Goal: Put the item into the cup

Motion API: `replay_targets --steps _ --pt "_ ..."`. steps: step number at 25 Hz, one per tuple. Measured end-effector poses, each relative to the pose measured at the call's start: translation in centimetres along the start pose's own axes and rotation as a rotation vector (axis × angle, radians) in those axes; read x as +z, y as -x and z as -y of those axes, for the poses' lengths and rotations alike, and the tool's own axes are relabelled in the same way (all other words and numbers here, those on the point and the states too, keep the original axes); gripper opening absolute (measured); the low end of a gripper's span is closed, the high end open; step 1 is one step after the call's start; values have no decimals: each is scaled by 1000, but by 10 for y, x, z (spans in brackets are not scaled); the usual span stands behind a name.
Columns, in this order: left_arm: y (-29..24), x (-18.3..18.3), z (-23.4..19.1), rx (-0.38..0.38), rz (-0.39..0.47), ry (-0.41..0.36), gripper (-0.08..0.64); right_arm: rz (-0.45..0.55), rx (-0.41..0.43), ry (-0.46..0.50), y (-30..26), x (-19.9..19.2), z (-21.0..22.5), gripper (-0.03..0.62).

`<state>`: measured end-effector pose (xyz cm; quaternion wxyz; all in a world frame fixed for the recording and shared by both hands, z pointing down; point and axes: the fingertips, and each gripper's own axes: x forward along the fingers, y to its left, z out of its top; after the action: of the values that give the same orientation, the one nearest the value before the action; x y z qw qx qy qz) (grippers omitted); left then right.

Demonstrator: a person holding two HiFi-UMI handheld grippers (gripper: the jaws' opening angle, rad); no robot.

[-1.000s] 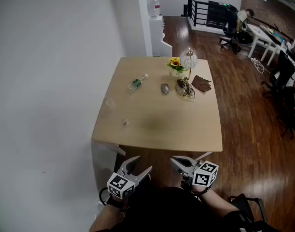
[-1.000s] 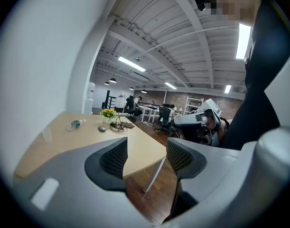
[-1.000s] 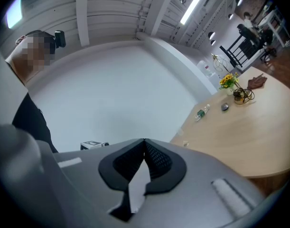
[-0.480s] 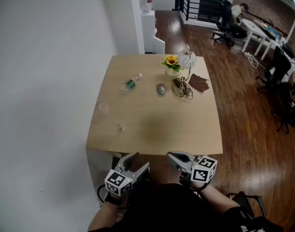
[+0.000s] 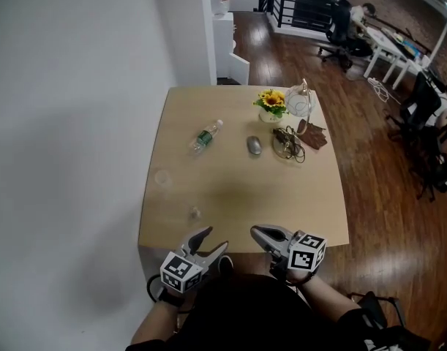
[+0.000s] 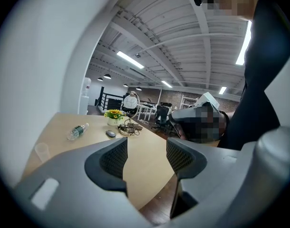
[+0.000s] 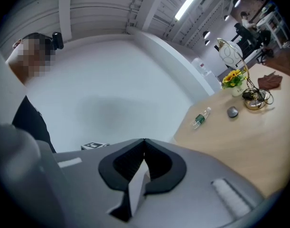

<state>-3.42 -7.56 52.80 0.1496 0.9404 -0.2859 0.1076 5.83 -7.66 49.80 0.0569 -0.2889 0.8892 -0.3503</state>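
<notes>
A clear plastic cup (image 5: 162, 178) stands near the left edge of the wooden table (image 5: 282, 203). A small pale item (image 5: 194, 212) lies on the tabletop just in front of it. My left gripper (image 5: 211, 240) hovers at the table's near edge, open and holding nothing. In the left gripper view the left gripper (image 6: 145, 158) has its jaws apart, and the cup (image 6: 42, 151) shows at far left. My right gripper (image 5: 258, 232) is beside it at the near edge. In the right gripper view the right gripper (image 7: 144, 141) is shut, with nothing visible in it.
A water bottle (image 5: 206, 135) lies on its side. A grey mouse (image 5: 254, 145), a sunflower pot (image 5: 271, 102), a glass globe lamp (image 5: 299, 101), tangled cables (image 5: 287, 143) and a brown cloth (image 5: 314, 134) sit at the far right. A white wall runs along the left.
The head view has shifted and the table now sits closer. Both grippers have come up to the table's near edge. Nothing on the table has moved.
</notes>
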Motion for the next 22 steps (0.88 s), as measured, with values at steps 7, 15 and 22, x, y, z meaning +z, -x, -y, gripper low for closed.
replay_targets --steps 7,15,22 --pt "7 1 -62 -19 -27 14 253 -5 -44 1 -53 10 11 8" --pt "5 -25 -114 24 -67 24 253 -53 -86 37 -81 9 34 9" --pt "4 -49 -142 86 -124 56 247 -98 -78 62 -100 11 37 28"
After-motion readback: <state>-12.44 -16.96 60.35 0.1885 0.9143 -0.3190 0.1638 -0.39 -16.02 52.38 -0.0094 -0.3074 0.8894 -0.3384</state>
